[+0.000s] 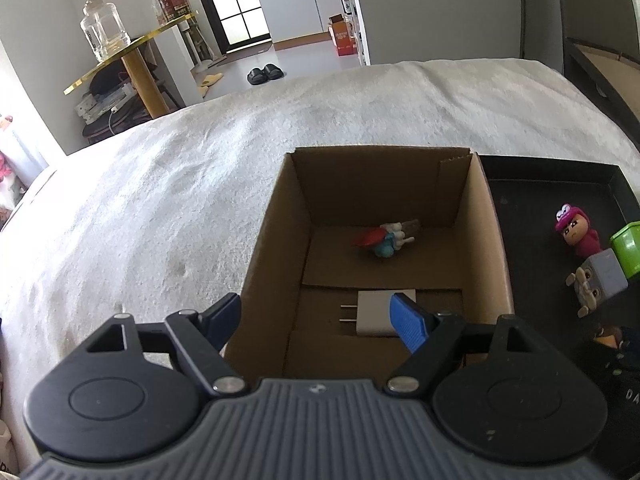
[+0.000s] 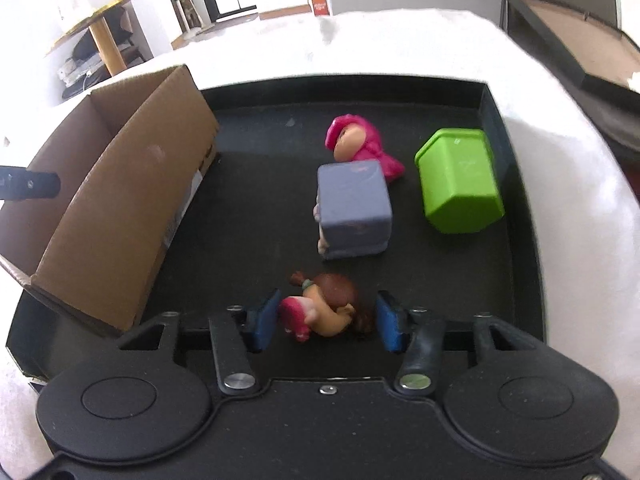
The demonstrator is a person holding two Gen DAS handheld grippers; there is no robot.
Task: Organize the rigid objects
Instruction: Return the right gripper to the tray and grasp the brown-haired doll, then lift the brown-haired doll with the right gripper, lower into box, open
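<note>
A small brown-haired doll (image 2: 324,312) in a pink skirt lies on the black tray (image 2: 248,184). My right gripper (image 2: 326,314) is shut on it, a blue pad against each side. Further back on the tray are a grey cube figure (image 2: 354,208), a pink hooded figure (image 2: 360,140) and a tipped green bin (image 2: 460,180). The open cardboard box (image 1: 472,208) stands on the tray's left part. Inside it lie a white charger (image 1: 370,312) and a small red and blue figure (image 1: 386,238). My left gripper (image 1: 314,300) is open and empty, straddling the box's near left corner.
The tray rests on a white fuzzy blanket (image 1: 160,208) that spreads left and far back. A gold side table (image 1: 132,60) with a glass jar stands beyond its left edge. A dark framed board (image 2: 580,40) leans at the far right.
</note>
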